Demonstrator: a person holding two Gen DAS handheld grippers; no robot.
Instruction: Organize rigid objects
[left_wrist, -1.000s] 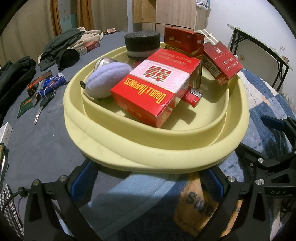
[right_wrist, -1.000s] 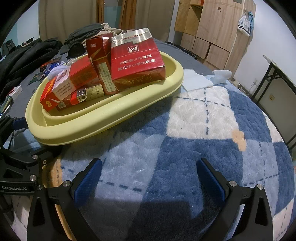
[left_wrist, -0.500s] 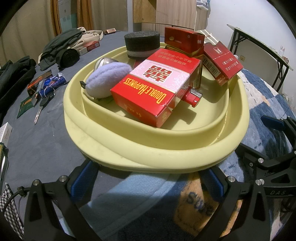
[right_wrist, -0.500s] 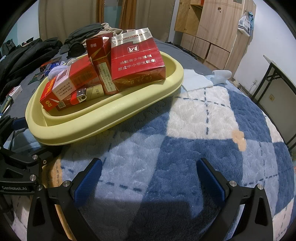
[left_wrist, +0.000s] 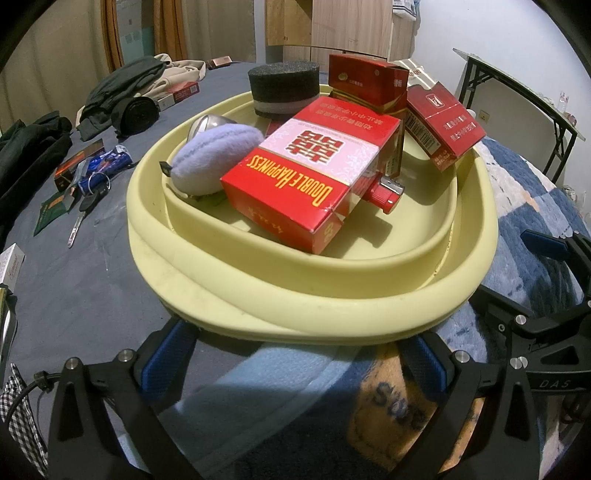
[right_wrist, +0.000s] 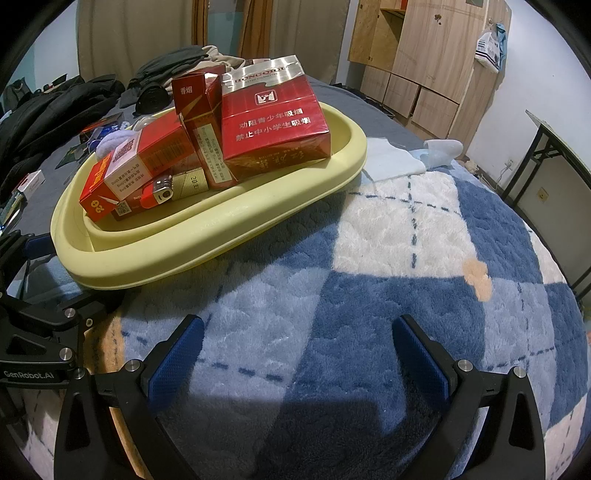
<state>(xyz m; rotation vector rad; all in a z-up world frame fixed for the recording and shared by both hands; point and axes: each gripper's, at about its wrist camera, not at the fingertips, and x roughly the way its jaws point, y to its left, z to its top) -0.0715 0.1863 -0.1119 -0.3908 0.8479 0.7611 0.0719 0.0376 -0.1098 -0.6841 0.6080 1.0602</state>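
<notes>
The left gripper (left_wrist: 295, 363) has its jaws spread wide, empty, with both blue pads just short of the near rim of the yellow tray (left_wrist: 295, 310). The right gripper (right_wrist: 297, 354) likewise has its jaws spread and empty, over the blue-and-white plaid blanket (right_wrist: 406, 258), with the tray ahead to its left. The tray rests partly on the blanket and partly on a grey sheet (left_wrist: 74, 280). Inside it, a red Double Happiness pack (left_wrist: 314, 177) lies tilted at the centre, propped above the tray floor. A lilac puff (left_wrist: 218, 162) touches the pack's left side, with a shiny rounded object, too hidden to identify, behind it. A red lighter (left_wrist: 386, 190) protrudes from beneath the pack's right side. Behind stand a black foam puck (left_wrist: 283, 88), an upright dark-red pack (left_wrist: 369, 83) and a red pack (left_wrist: 445, 123) leaning against the tray's far right rim. Outside the tray, on the grey sheet to the left, lie keys (left_wrist: 86, 206), small cartons (left_wrist: 79, 160) and dark clothing (left_wrist: 125, 96). A wooden wardrobe (right_wrist: 436, 59) stands beyond.
</notes>
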